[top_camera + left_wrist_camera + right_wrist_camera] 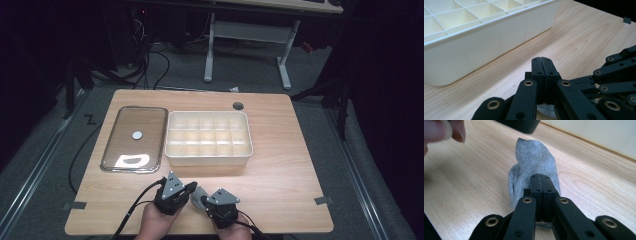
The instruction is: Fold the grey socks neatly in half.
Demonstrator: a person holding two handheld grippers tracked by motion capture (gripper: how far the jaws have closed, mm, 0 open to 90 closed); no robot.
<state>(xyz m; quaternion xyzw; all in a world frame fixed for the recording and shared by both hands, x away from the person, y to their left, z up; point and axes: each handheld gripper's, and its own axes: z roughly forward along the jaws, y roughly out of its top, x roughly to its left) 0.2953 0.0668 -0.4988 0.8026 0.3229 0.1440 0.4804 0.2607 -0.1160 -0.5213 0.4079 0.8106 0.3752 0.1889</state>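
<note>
At the bottom centre of the high view I hold my left gripper [186, 189] and right gripper [207, 201] side by side, close to the table's [280, 170] near edge. Both are clenched, black jaws pressed flat together. In the right gripper view a small grey sock [534, 162], soft ribbed knit bunched into a lump, lies right at and under my shut jaws; I can't tell whether they pinch any of it. In the high view the sock [198, 196] sits between the two grippers.

Bare pale wood grain stretches across the lower right of the high view, and there is a strip of it free between the grippers and the box.

Farther up at centre stands the box [208, 157], cream plastic, rectangular with rounded corners, split into a grid of small cells. Just left of it lies a flat clear lid [134, 139] with a glossy glare patch. At the upper edge, a dark round hole [238, 105].
</note>
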